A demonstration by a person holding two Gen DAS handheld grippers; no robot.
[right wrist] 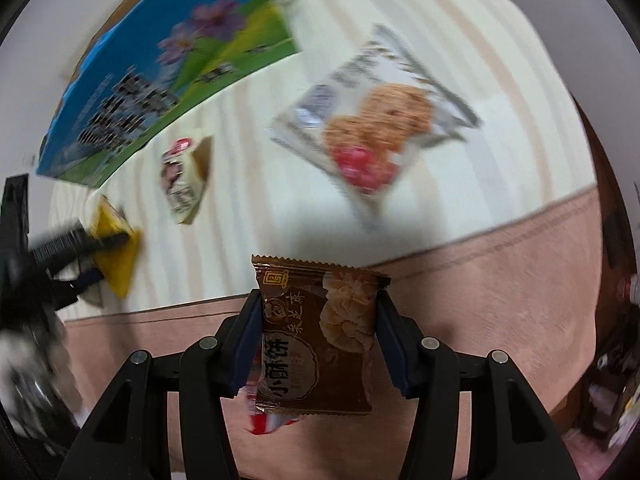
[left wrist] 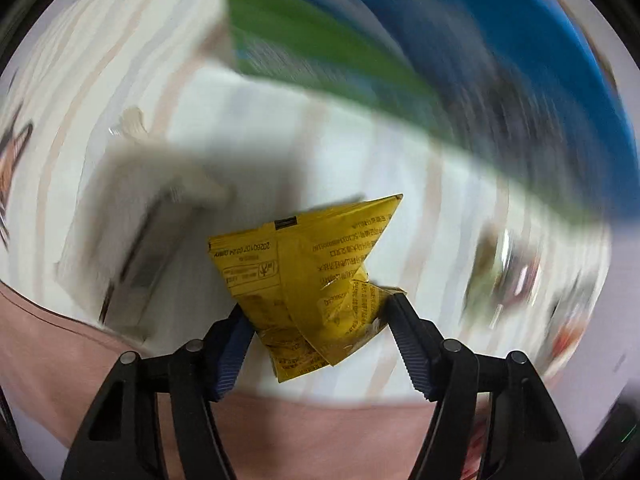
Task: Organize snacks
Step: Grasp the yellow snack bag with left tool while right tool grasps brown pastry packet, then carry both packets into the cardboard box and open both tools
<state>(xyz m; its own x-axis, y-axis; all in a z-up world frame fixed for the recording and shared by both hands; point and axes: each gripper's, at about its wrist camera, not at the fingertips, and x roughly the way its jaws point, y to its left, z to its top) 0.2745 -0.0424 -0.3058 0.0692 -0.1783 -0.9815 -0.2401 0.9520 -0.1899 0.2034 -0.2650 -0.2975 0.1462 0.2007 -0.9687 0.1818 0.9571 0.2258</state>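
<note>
My left gripper [left wrist: 318, 306] is shut on a crumpled yellow snack packet [left wrist: 312, 276], held above the striped cream cloth. My right gripper [right wrist: 318, 300] is shut on a brown pastry packet [right wrist: 316, 336] with a biscuit picture; both blue pads press its sides. In the right wrist view the left gripper [right wrist: 94, 254] shows at the far left with the yellow packet [right wrist: 118, 256] in it. A red-and-white wrapper [right wrist: 266, 424] peeks out under the brown packet.
A blue and green box [right wrist: 160, 80] lies at the back of the striped cloth [right wrist: 400, 8]. A cookie bag [right wrist: 376, 120] and a small white packet [right wrist: 186, 178] rest on the cloth. A pink band [right wrist: 480, 280] borders the cloth. A blurred white packet [left wrist: 132, 240] lies left.
</note>
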